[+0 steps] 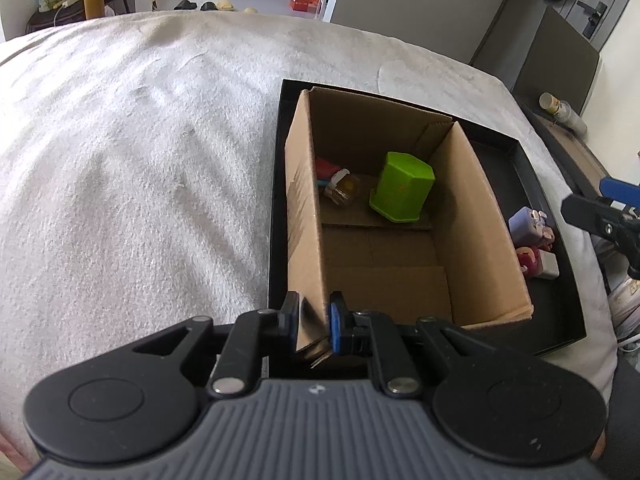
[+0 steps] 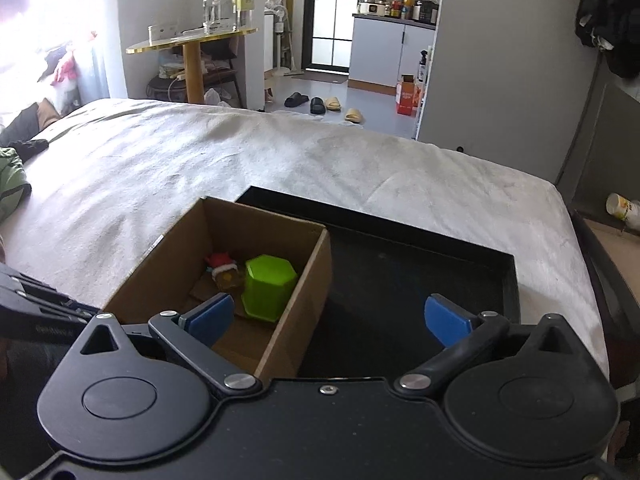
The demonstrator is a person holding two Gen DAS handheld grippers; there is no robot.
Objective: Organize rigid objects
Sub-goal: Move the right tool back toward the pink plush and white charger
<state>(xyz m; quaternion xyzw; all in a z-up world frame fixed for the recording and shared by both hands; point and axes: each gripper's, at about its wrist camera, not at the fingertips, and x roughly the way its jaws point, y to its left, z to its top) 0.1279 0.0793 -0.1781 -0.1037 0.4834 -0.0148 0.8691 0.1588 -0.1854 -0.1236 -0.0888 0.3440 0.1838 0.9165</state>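
Note:
An open cardboard box [image 1: 460, 216] [image 2: 308, 280] stands in the left part of a black tray [image 1: 556, 308] [image 2: 400, 272] on the bed. Inside it are a green hexagonal container [image 1: 402, 186] [image 2: 268, 286], a small clear jar [image 1: 344, 190] [image 2: 228, 276] and a red toy [image 1: 326, 168] [image 2: 219, 258]. My left gripper [image 1: 314, 320] is shut on the box's near left wall. My right gripper [image 2: 328, 320] is open and empty, above the box's right wall and the tray; it shows in the left wrist view [image 1: 600, 216] at the right edge. Small purple, pink and white toys [image 1: 532, 240] lie in the tray right of the box.
The white blanket of the bed [image 1: 140, 160] [image 2: 200, 160] spreads to the left and behind the tray. Green and dark clothes [image 2: 12, 176] lie at the bed's left edge. A dark bedside surface with a cup [image 2: 622, 208] is to the right.

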